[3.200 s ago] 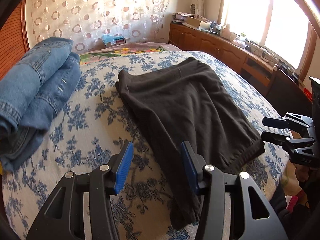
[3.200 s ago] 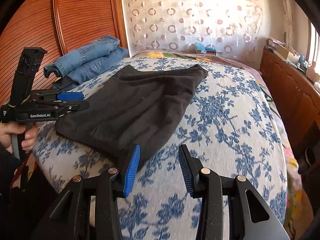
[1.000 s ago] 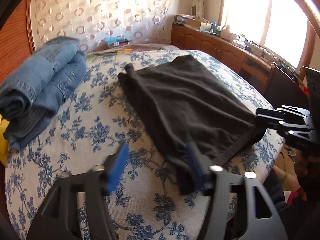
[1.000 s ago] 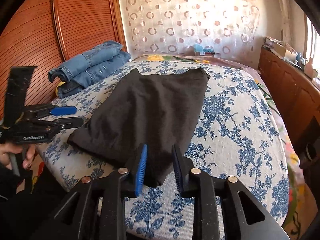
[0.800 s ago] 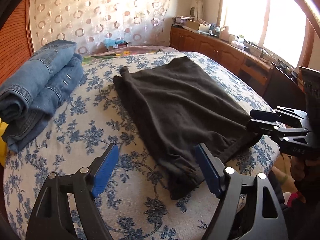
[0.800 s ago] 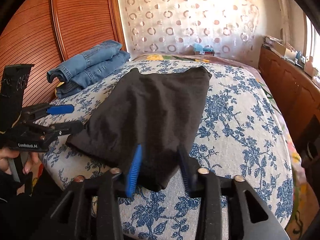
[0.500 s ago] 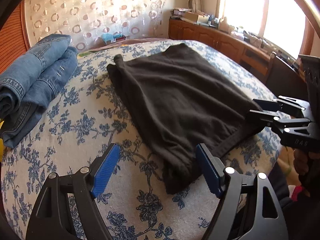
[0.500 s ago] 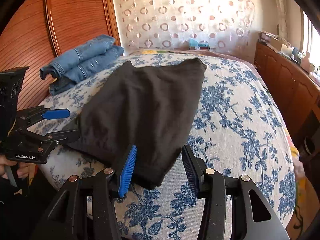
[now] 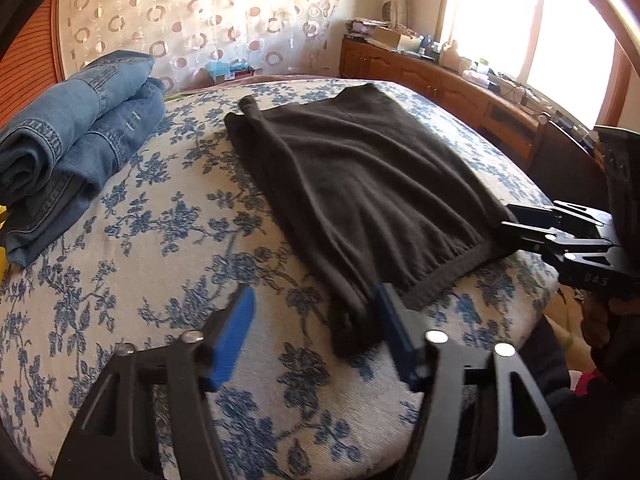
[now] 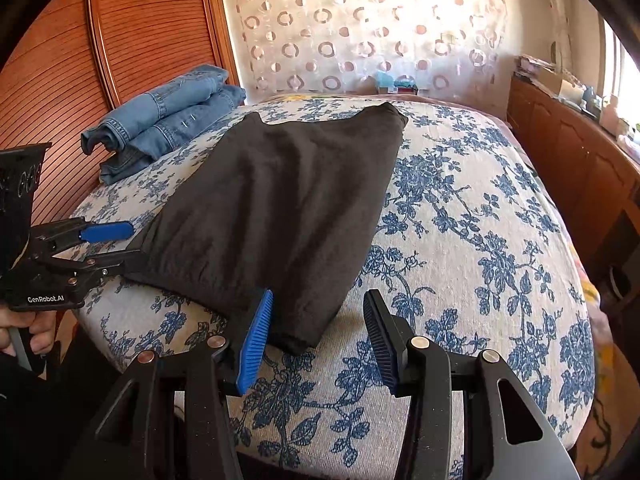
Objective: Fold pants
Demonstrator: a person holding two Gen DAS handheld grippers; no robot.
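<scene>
The black pants lie flat on the flowered bed, seemingly folded in half already; my left gripper and right gripper hover spread at the near corners, gripping nothing; another fold seems left.

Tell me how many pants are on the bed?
2 that I can see. The black pants lie flat in the middle of the bed. The folded jeans sit at the far left edge. More could be hidden under them.
</scene>
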